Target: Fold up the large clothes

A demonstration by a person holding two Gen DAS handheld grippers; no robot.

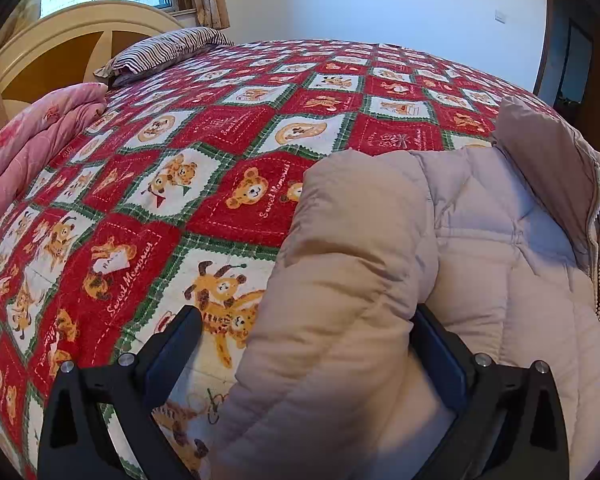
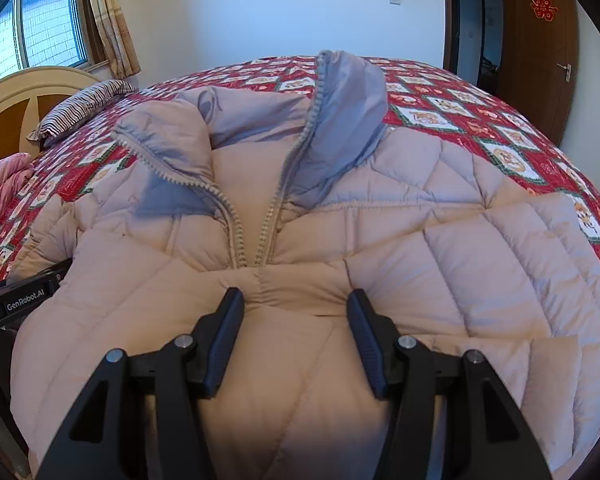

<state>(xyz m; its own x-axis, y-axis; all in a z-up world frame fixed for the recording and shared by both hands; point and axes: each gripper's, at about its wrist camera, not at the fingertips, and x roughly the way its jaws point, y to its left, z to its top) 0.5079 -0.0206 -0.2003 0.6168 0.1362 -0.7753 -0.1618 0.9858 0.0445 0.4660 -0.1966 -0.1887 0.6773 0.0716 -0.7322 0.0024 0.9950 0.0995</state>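
A beige quilted puffer jacket (image 2: 380,240) lies front-up on the bed, its zipper (image 2: 236,236) open at the top and its grey-lined collar (image 2: 340,120) spread. In the left wrist view the jacket's sleeve (image 1: 340,280) lies folded toward the body. My left gripper (image 1: 308,320) is open, its jaws wide apart on either side of the sleeve's lower part; its right finger is partly hidden by fabric. My right gripper (image 2: 296,304) is open and hovers over the jacket's front, just below the zipper's end. The left gripper's body (image 2: 24,300) shows at the jacket's left edge.
The bed has a red, white and green bear-print quilt (image 1: 220,128). A folded pink blanket (image 1: 32,152) and a striped pillow (image 1: 164,50) lie by the headboard (image 1: 60,36). A window (image 2: 40,28), curtain and wooden door (image 2: 540,52) line the room's walls.
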